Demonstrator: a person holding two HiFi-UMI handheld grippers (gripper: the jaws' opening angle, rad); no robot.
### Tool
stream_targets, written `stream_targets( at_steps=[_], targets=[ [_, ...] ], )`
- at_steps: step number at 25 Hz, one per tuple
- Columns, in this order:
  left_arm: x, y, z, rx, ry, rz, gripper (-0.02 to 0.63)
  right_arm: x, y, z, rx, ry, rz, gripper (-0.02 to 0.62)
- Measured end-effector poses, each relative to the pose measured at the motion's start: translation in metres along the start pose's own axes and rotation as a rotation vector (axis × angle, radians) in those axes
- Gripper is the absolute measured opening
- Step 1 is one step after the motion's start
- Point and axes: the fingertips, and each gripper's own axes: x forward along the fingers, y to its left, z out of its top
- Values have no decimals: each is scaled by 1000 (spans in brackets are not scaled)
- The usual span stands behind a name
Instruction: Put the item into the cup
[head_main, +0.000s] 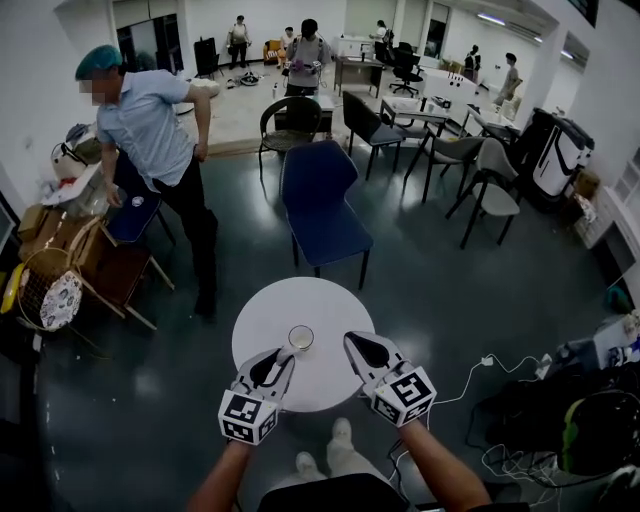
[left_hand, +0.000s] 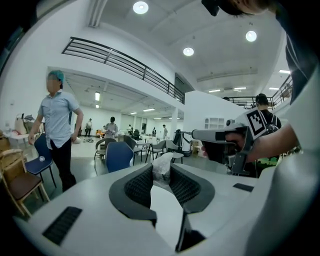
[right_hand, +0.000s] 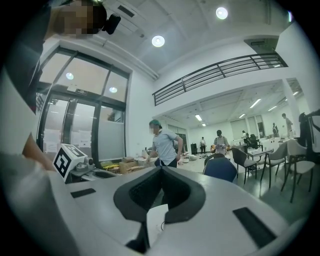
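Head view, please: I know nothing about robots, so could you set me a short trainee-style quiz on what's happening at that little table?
1. True or false: the crumpled white item already lies in the cup.
2. The cup stands on: A) a blue chair; B) the round white table; C) the floor.
3. Fill in: the item is pinched between the fingers of the ____ gripper.
Key: 1 false; 2 B; 3 left gripper.

Head camera steeply above round table
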Motion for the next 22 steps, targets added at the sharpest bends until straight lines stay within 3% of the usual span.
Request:
stream_targets(
  at_steps=[4,12,22],
  targets=[
    [19,12,-13,-6,37,6,103,7,-12,-9,8,20,-1,15],
    [71,38,-28,82,126,-4,103,21,-43,-26,35,38,-8,15],
    [127,71,-67,122,246,-36,103,54,-77,-63,23,104,7,15]
  ],
)
